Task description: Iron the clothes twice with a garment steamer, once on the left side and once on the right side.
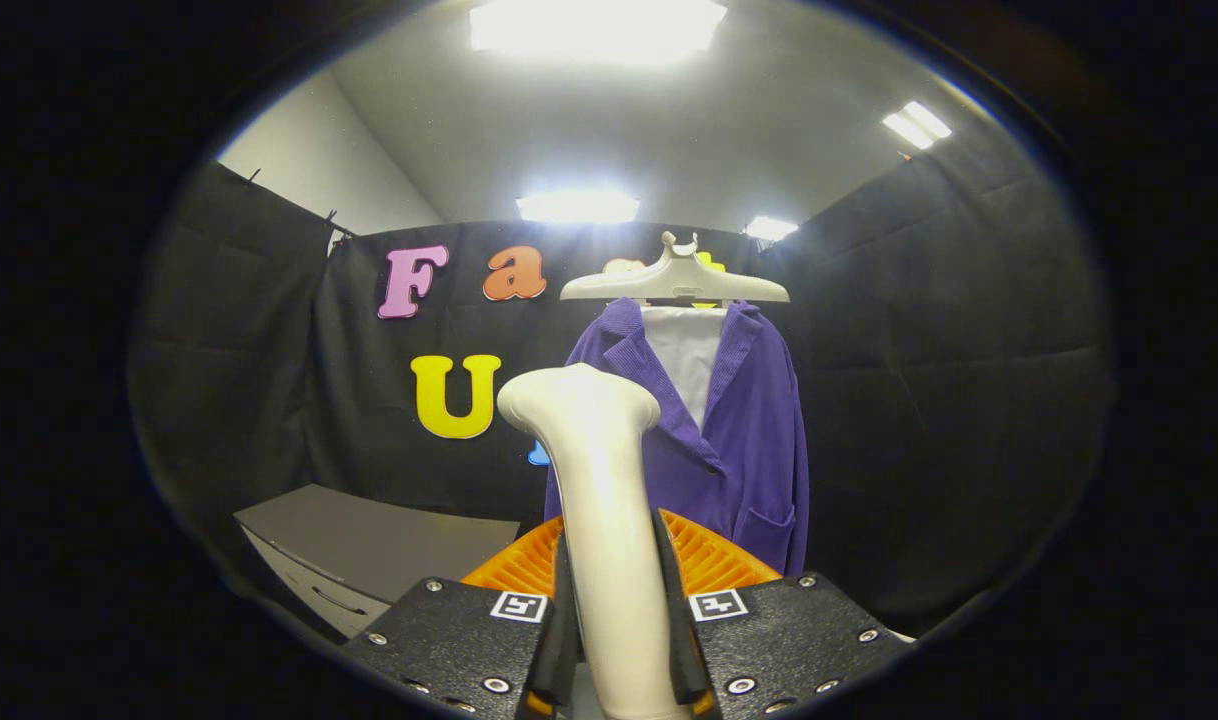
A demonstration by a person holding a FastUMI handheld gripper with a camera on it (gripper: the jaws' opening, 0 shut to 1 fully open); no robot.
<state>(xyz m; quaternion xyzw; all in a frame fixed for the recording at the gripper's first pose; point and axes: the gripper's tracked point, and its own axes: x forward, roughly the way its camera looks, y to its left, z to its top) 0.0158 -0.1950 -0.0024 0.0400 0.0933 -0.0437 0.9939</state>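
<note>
The claw (619,640) has both fingers clamped on the cream plastic steamer handle (599,500), head upright. Beyond it hangs the purple corduroy jacket (739,430), apart. Approach step, I'd judge; next, bring the head onto one side.

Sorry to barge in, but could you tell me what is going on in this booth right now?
A person is working with a handheld claw, which is shut on the white handle of a garment steamer, one finger on each side. The steamer head points up and forward. Beyond it a purple jacket hangs over a white shirt on a pale hanger. The steamer head sits ahead of the jacket's left part; whether it touches the cloth I cannot tell. A grey cabinet stands off to the side.
</note>
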